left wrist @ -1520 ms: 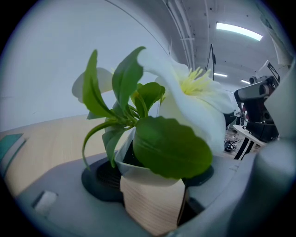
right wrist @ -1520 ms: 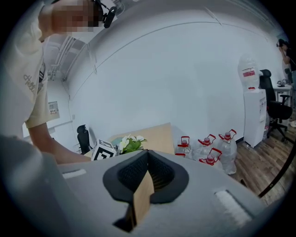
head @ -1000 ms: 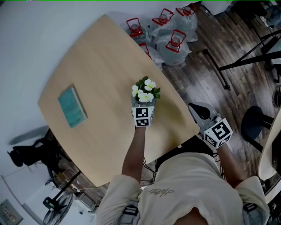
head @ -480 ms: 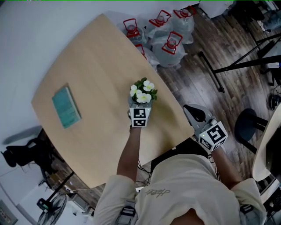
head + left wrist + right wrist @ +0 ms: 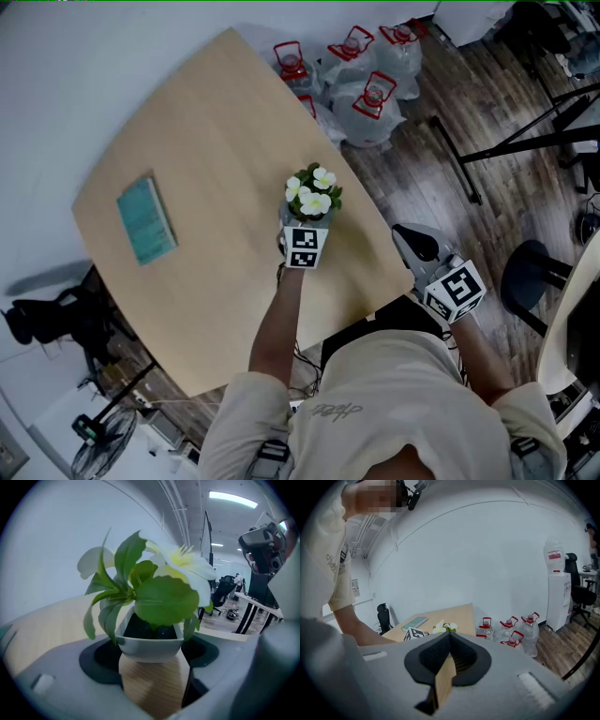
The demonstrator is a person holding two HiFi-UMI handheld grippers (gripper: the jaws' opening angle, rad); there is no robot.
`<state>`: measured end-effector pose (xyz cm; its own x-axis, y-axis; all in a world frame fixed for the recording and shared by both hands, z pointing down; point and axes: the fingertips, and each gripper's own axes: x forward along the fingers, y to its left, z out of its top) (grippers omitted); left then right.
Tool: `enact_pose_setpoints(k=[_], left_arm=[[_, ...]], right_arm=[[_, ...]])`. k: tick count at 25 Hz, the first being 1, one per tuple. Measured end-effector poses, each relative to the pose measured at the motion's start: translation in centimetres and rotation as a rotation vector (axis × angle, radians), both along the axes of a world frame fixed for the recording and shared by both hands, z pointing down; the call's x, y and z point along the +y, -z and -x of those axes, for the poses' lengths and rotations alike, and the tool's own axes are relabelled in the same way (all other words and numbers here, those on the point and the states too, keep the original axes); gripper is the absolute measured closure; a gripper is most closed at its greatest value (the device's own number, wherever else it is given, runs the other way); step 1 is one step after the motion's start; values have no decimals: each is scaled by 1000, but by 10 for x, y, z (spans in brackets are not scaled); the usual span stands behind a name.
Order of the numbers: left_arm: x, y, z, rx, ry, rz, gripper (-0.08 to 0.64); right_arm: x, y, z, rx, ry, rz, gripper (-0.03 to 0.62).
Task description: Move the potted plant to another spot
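The potted plant (image 5: 312,192), white flowers and green leaves in a small white pot (image 5: 149,644), stands on the light wooden table (image 5: 206,141) near its right edge. My left gripper (image 5: 304,223) reaches up to it from the near side, one jaw on each side of the pot. Its jaws have just been opening and now stand wide, with the pot still between them. My right gripper (image 5: 413,241) hovers off the table's right edge, its jaws together with nothing in them. From the right gripper view (image 5: 449,641), the plant (image 5: 445,628) shows just beyond the jaw tips.
A teal book (image 5: 145,220) lies on the table's left part. Several water bottles with red handles (image 5: 375,94) stand on the wooden floor beyond the table. A black stool (image 5: 530,272) and stand legs (image 5: 525,131) are on the right. A water dispenser (image 5: 555,592) stands by the wall.
The pot and the left gripper keep their place on the table. The head view has shifted a little. The right gripper has not moved.
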<state>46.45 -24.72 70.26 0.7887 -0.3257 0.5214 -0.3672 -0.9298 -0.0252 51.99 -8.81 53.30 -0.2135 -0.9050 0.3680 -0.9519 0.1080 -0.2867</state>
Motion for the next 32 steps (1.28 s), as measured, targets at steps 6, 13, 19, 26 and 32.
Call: enact_pose_setpoints(k=[6,13,19,26,32], left_arm=[[9,4,18,-21,16,6,149],[21,16,48,-77,50,0,152],[44,40,90,-90,91,3,171],[72,90,129,-72,155,-17,218],[89,158,154,41,272,-36,333]], right_arm=[[8,1,11,20,27,-8,589],[12,11,25,30,59,-49,589],[10,26,33,-58,31,-100,589],[8,42,36,13,84,-154,589],[15,50,34,9,75,-176,589]])
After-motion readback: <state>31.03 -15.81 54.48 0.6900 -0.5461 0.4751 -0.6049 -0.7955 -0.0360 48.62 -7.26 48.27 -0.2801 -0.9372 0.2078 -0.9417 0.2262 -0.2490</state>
